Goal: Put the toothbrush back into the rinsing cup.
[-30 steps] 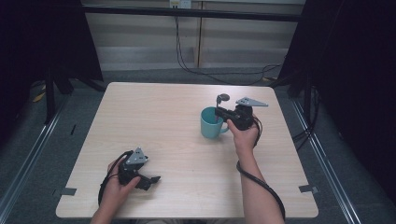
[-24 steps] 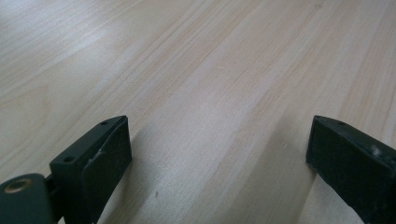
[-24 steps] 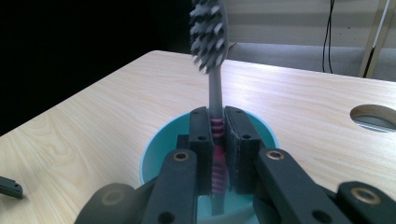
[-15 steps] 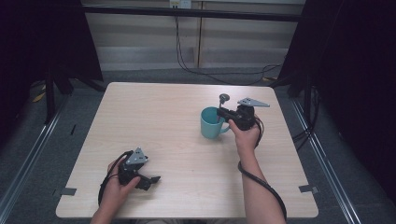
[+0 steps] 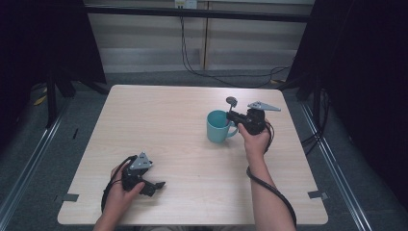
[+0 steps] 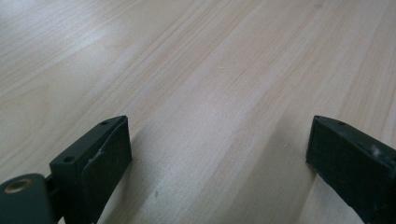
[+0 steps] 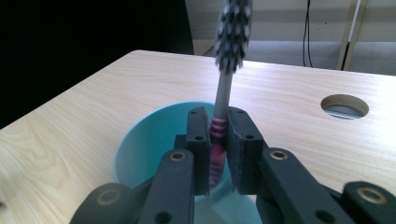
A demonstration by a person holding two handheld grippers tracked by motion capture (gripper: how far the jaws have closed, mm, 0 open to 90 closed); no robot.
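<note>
**Guide:** Starting with the largest thing: a pale, matte wooden table with rounded corners (image 5: 159, 125) fills the middle of the high view, its grain running in long streaks. A round cable hole (image 7: 344, 106) is cut into it near the far side.

**Listener:** And what stands on it?

**Guide:** A teal, smooth-walled ceramic-looking mug with a loop handle (image 5: 219, 126) stands upright on the right half. Above its open mouth, the right gripper (image 7: 218, 135) is clamped on a toothbrush with a grey stem, a ribbed pink grip and black-and-white bristles (image 7: 224, 93). The jaws pinch the pink ribbed part; the brush stands nearly upright, bristles up, its lower end just inside the mug.

**Listener:** What about the other hand?

**Guide:** The left gripper (image 5: 149, 185) rests on the table near the front left corner, well apart from the mug. Its flat black jaws stand wide apart with nothing between them.

**Listener:** What could go wrong from here?

**Guide:** My judgement: the pinch is narrow and sits on a rounded grip, so the brush could pivot or slip between the flat pads if it is jolted. Let go while tilted, the tall, top-heavy brush could fall against the rim with a knock. The mug looks light and nothing steadies it, so a sideways push from the gripper against the rim or handle could slide or tip it.
</note>
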